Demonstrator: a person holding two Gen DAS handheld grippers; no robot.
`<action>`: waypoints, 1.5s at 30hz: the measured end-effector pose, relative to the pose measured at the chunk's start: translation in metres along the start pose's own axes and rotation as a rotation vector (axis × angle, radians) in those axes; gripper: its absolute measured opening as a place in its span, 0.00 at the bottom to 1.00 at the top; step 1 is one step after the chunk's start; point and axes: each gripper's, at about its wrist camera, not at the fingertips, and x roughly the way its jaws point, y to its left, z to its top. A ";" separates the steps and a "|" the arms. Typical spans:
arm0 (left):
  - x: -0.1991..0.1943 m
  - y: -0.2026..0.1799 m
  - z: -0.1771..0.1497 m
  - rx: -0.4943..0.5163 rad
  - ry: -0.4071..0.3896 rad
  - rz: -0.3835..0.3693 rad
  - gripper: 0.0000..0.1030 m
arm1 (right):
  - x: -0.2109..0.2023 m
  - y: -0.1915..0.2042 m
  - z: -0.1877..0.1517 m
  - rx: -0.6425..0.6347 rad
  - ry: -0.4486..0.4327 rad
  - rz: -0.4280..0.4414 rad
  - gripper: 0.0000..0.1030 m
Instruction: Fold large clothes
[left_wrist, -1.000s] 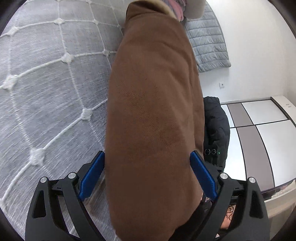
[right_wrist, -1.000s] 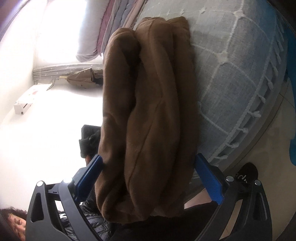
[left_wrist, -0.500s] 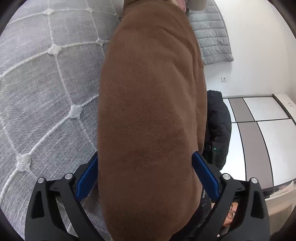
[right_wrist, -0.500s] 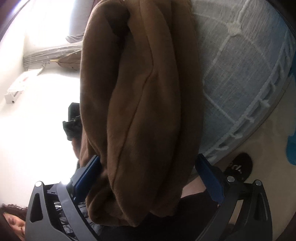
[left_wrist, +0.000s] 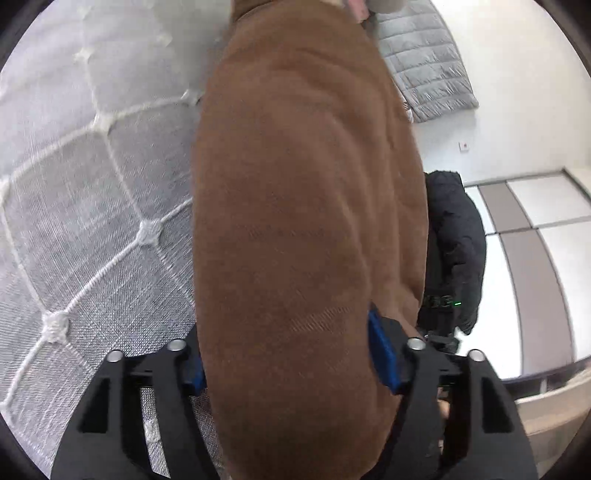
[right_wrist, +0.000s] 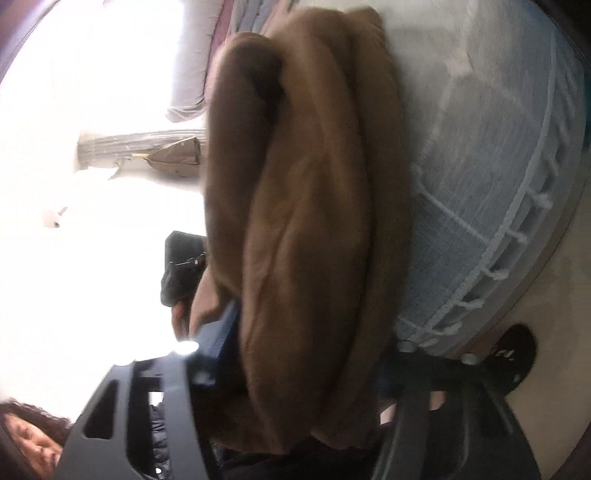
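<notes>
A thick brown fleece garment (left_wrist: 303, 229), folded into a bulky bundle, fills the middle of both views (right_wrist: 306, 221). It lies on the grey quilted bed cover (left_wrist: 92, 206). My left gripper (left_wrist: 291, 354) is shut on one end of the bundle, its blue pads pressed into the fabric on both sides. My right gripper (right_wrist: 306, 347) is shut on the other end, where the folded layers show. Its right pad is hidden by the fabric.
The bed's edge (right_wrist: 509, 258) with fringe runs at right in the right wrist view, a black slipper (right_wrist: 513, 354) on the floor below it. A grey quilted jacket (left_wrist: 424, 66) lies at the far end. A person in a black jacket (left_wrist: 454, 251) stands beside the bed.
Both grippers have closed from wide open onto the ends of the brown bundle. The views have shifted slightly and are blurred with motion.
</notes>
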 end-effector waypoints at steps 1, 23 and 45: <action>-0.001 -0.003 0.000 0.009 -0.008 0.007 0.57 | -0.004 0.006 0.000 -0.012 -0.009 -0.010 0.47; -0.108 -0.050 0.052 0.203 -0.265 0.078 0.42 | 0.010 0.106 0.046 -0.226 -0.146 0.129 0.44; -0.280 0.114 0.158 0.169 -0.544 0.313 0.43 | 0.307 0.150 0.161 -0.252 -0.034 0.118 0.55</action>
